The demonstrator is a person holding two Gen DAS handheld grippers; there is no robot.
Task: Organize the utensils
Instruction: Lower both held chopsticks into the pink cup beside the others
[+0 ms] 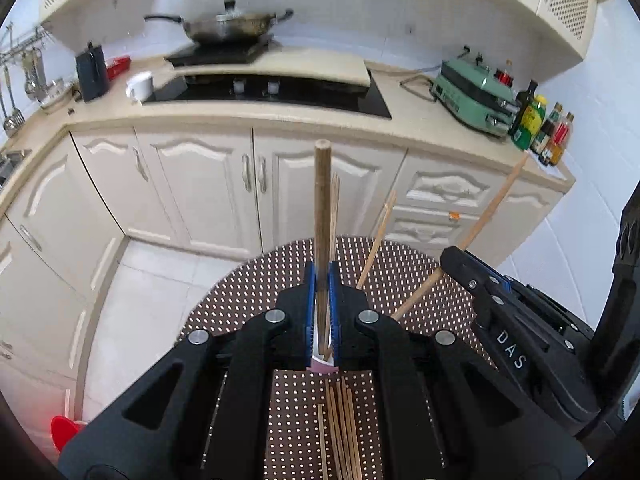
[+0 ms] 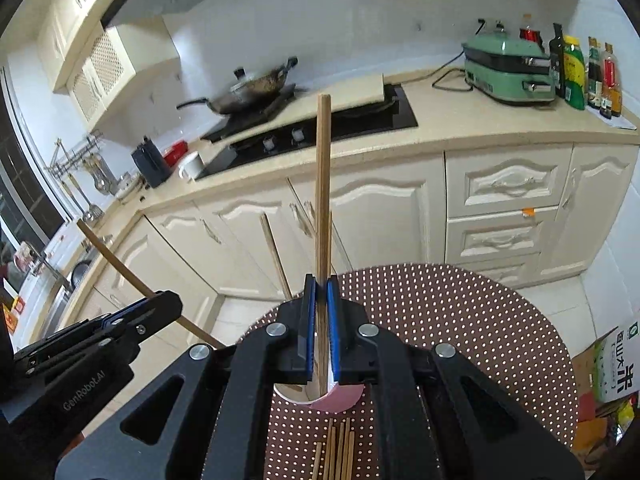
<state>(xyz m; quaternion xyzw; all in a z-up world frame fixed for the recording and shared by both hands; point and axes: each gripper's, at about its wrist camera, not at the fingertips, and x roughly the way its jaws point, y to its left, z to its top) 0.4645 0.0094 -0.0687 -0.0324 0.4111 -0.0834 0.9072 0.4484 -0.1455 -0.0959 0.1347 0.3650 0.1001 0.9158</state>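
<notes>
My left gripper is shut on an upright wooden chopstick whose lower end stands in a pink cup below the jaws. My right gripper is shut on another upright chopstick, its tip inside the same pink cup. The right gripper appears at the right of the left wrist view with its chopstick slanting; the left gripper appears at the left of the right wrist view. Other chopsticks lean in the cup. Several loose chopsticks lie on the table in front of it.
The cup stands on a round table with a brown dotted cloth. Behind are cream cabinets, a counter with a black hob, a wok, a green appliance and bottles. A cardboard box sits on the floor.
</notes>
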